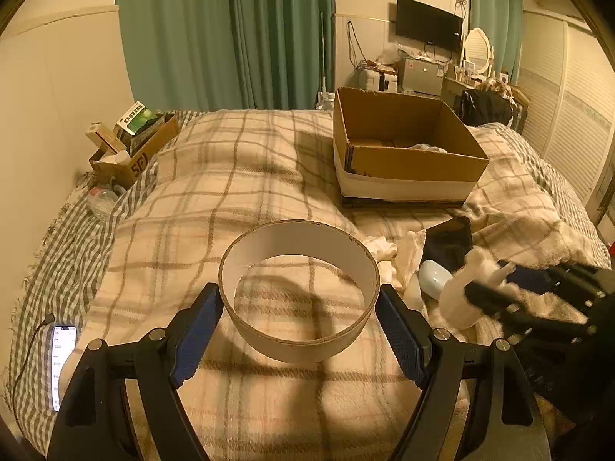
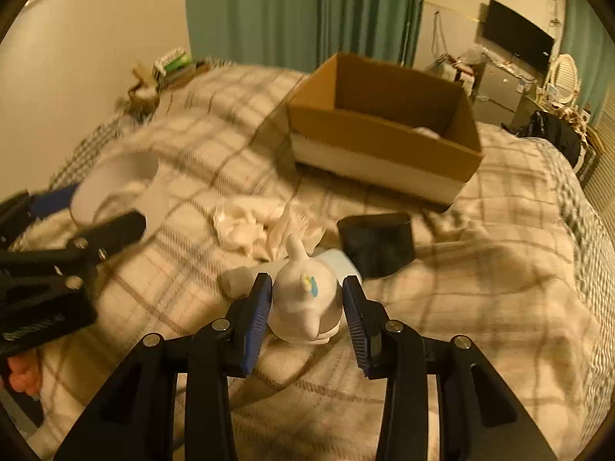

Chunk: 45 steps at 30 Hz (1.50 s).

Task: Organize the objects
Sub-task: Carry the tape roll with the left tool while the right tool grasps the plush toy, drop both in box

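Note:
A wide cardboard ring (image 1: 300, 292), white inside, sits on the plaid blanket between the fingers of my left gripper (image 1: 300, 322); the blue pads touch its sides. The ring shows blurred in the right wrist view (image 2: 119, 188). My right gripper (image 2: 307, 307) holds a white animal figurine (image 2: 305, 299) with a blue-yellow mark; its left pad touches it, the right pad is very close. The figurine also shows in the left wrist view (image 1: 465, 292). An open cardboard box (image 1: 403, 146) stands farther back on the bed, with something white inside.
A black wallet (image 2: 378, 244), crumpled white cloth (image 2: 246, 226), a pale blue case (image 1: 434, 278) and a white tube (image 2: 246, 278) lie near the figurine. A phone (image 1: 63, 361) lies at the bed's left edge. A small box of packages (image 1: 130, 142) stands by the wall.

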### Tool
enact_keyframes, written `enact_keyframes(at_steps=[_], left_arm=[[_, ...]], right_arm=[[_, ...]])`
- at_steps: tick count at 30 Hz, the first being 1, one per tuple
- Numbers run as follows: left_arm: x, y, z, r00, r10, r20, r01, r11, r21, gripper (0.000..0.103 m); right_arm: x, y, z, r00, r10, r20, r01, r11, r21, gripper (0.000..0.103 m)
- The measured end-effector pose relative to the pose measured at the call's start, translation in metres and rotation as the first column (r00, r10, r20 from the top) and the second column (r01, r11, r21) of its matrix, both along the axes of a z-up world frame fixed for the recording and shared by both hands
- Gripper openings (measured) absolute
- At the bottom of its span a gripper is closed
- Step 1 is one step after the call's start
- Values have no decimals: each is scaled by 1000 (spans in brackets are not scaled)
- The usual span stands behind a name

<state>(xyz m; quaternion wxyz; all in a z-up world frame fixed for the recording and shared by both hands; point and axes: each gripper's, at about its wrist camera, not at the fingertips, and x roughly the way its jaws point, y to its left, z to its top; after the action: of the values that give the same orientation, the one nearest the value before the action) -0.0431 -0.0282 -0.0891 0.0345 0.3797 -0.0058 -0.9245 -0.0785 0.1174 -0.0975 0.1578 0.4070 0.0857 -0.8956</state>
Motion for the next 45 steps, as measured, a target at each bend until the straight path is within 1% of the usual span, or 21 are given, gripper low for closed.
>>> enact_keyframes(at_steps=[6, 10, 14, 18, 21, 24, 28, 31, 34, 37, 40, 45], left_arm=[[3, 7, 7, 1000, -22, -1, 22, 1000, 8, 83], [3, 12, 15, 999, -53, -3, 53, 998, 29, 83], [-6, 16, 28, 997, -78, -19, 79, 997, 24, 83], [-20, 19, 49, 995, -86, -59, 86, 996, -5, 83], [-34, 24, 66, 991, -96, -95, 95, 995, -16, 83], [-48, 30, 81, 986, -108, -123, 104, 994, -36, 83], [-73, 38, 101, 978, -123, -168, 118, 992, -44, 83], [-92, 48, 113, 968, -131, -216, 116, 990, -80, 83], [-118, 56, 121, 957, -147, -252, 132, 988, -74, 83], [-144, 63, 124, 951, -157, -267, 141, 987, -78, 83], [-169, 69, 122, 944, -180, -276, 167, 983, -71, 83], [-208, 75, 104, 946, -196, -257, 192, 980, -43, 83]], right_arm=[[10, 10, 16, 999, -22, -43, 21, 1000, -14, 38], [16, 13, 30, 996, -26, -80, 26, 1000, 2, 38], [15, 21, 54, 990, -37, -136, 37, 999, 2, 38], [5, 31, 85, 980, -46, -194, 46, 999, -4, 38], [-5, 36, 104, 971, -54, -235, 58, 998, 11, 38], [-22, 41, 124, 962, -52, -267, 57, 998, 10, 38], [-46, 47, 148, 948, -54, -312, 63, 998, 17, 37], [-66, 50, 160, 941, -54, -333, 62, 998, 14, 37], [-89, 52, 168, 935, -58, -351, 69, 997, 19, 37], [-116, 56, 172, 933, -69, -353, 79, 997, 12, 37], [-143, 58, 169, 937, -76, -341, 83, 997, 7, 37], [-188, 61, 153, 948, -74, -310, 82, 996, 14, 37]])
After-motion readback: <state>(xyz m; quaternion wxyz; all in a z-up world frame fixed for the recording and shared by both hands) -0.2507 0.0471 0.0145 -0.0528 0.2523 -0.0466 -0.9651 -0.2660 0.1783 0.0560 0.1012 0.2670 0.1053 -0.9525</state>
